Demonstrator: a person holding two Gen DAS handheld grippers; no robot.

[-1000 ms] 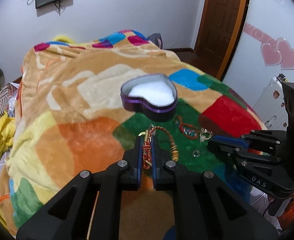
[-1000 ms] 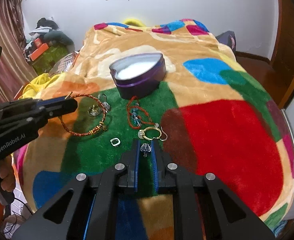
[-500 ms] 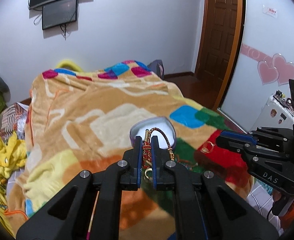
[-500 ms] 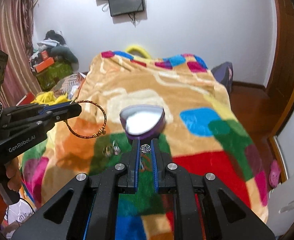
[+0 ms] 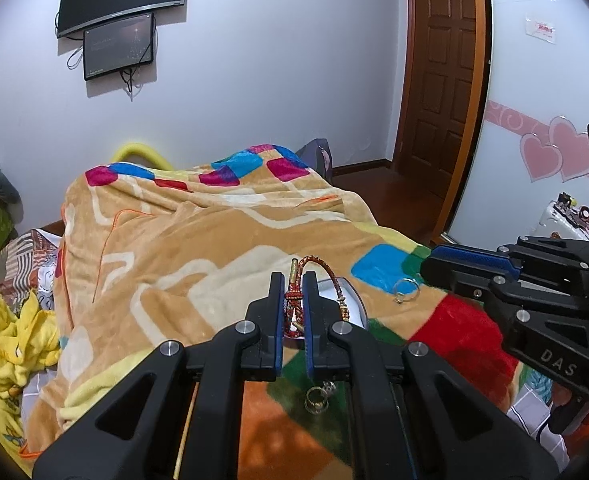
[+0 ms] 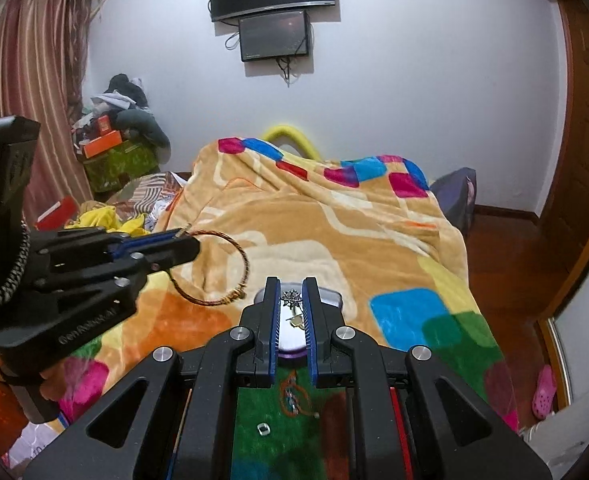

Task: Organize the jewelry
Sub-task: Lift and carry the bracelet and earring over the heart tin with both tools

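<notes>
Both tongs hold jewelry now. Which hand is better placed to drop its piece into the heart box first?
Probably the right. Its tongs hold the earring directly in line with the box, while the left tongs carry the bracelet off to the side.

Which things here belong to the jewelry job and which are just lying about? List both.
Job:
- red-gold bracelet in left gripper
- silver charm in right gripper
- heart box
- red cord
- rings

Lying about:
- yellow clothes
- pink slipper
- wall screens

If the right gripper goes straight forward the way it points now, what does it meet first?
Probably the heart-shaped box, which lies directly past the fingertips of the right gripper, itself shut on a small silver earring. Depth is hard to judge; it may pass over the box onto the blanket.
</notes>
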